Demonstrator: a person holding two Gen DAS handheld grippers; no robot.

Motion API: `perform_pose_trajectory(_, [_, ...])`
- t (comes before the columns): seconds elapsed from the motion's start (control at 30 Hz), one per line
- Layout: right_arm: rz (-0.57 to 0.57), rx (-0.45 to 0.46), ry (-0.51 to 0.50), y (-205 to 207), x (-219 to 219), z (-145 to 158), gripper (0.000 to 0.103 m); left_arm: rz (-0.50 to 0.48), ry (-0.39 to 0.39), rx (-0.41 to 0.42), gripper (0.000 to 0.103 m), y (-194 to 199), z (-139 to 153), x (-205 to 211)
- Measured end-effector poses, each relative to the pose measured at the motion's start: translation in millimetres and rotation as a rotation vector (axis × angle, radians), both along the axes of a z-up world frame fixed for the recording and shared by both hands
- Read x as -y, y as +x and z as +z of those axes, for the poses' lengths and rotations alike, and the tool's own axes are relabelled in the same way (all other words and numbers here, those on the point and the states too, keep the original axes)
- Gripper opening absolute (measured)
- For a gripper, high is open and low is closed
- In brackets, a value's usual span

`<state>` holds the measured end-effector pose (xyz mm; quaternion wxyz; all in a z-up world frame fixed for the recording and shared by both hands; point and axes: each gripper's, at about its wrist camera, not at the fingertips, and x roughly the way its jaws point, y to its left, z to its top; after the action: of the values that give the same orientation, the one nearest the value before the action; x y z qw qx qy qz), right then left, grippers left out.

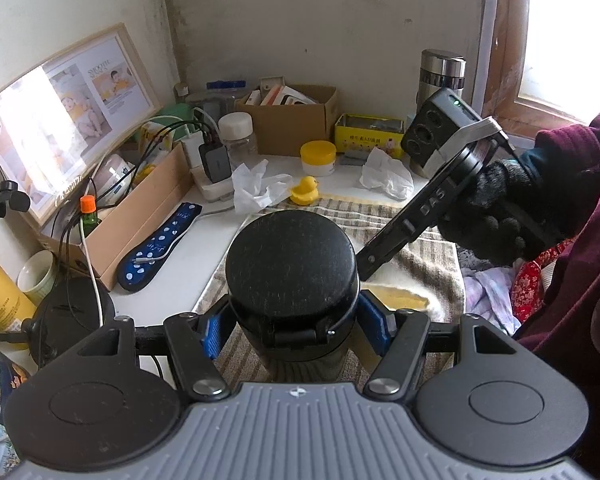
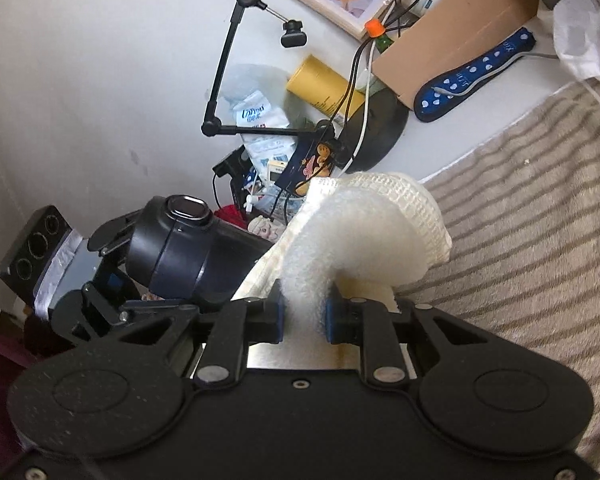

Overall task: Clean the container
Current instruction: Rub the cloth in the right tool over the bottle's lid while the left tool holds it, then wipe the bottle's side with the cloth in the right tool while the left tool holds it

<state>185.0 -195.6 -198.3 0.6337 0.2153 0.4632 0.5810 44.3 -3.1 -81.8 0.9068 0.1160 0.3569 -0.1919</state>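
Left gripper (image 1: 292,330): both blue pads are pressed against the sides of one black-lidded container (image 1: 292,276), which is held upright above the striped towel (image 1: 416,264). The container's lower body is cut off behind the gripper housing.

Right gripper (image 2: 303,314): the two fingers are clamped on one white cloth (image 2: 364,232), which bulges up in a fold above them. The part of the cloth under the housing is hidden. In the left wrist view this gripper is seen only from the side, held by one dark-gloved hand (image 1: 488,216); its fingertips are hidden behind the container.

On the white table (image 1: 168,300) further out are counted: one yellow duck (image 1: 305,191), two crumpled tissues (image 1: 256,188), one yellow-lidded jar (image 1: 318,158), one yellow tin (image 1: 369,133), two cardboard boxes (image 1: 296,120), one framed picture (image 1: 64,108), one steel flask (image 1: 440,76). The print on the tin is too small to read. The cables beside the charger (image 1: 215,160) cannot be counted.
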Motion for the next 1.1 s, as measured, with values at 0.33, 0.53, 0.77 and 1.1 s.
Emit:
perform_pose_trajectory(0.33, [-0.080,-0.117,0.219,-12.1,20.3,21.7,0.019,0.007,0.001,0.000,0.065,-1.6,0.5,-0.4])
perform_pose_trajectory(0.53, [-0.113,-0.090,0.322,-12.7,26.6,47.2,0.019,0.004,0.011,0.003,0.065,0.2,0.6,1.8])
perform_pose_trajectory(0.77, [-0.019,0.234,0.047,-20.8,-5.5,71.5,0.018,0.013,0.005,0.001,0.065,-1.0,-1.3,1.5])
perform_pose_trajectory(1.1, [-0.002,0.212,-0.104,-10.2,-13.2,26.2,0.018,0.020,0.018,0.001,0.065,-0.7,-1.2,5.9])
